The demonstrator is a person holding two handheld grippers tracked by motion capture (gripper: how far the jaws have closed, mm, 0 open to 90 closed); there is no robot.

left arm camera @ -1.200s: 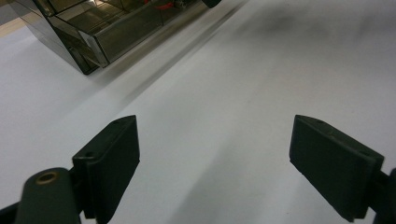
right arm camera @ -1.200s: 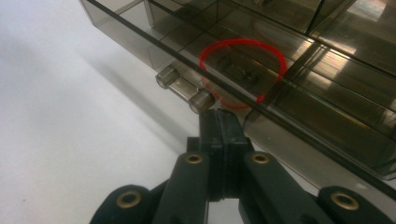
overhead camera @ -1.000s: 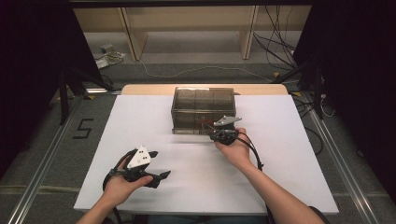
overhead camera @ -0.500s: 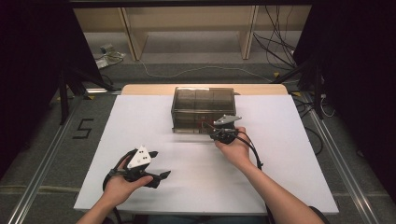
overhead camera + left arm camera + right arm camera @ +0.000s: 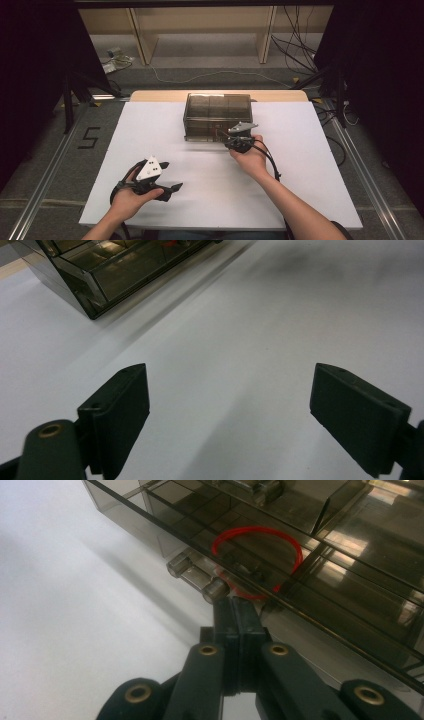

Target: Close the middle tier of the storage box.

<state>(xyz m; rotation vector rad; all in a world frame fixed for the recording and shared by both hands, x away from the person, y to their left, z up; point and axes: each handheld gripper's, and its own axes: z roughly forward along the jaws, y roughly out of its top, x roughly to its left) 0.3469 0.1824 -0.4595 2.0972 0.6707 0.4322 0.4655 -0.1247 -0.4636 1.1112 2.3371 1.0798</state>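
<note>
- Smoked plastic box seen at table's far edge, centre; red band inside.
- Judged rigid, light, slick; best gripped at front latch.
- R gripper pressed together, at box front.
- L gripper spread, idle near front-left corner.

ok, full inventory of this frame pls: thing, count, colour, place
compartment box: 1, smoky clear plastic, far middle of the table
red ring: 1, red, inside the box, seen through the lid near its front latch
table: 1, white top, wooden far edge
shelf unit: 1, light wood, on the floor beyond the table
left tongs: 1, black, open, near left, above bare table
right tongs: 1, black, shut, tips at the box's front edge
</note>
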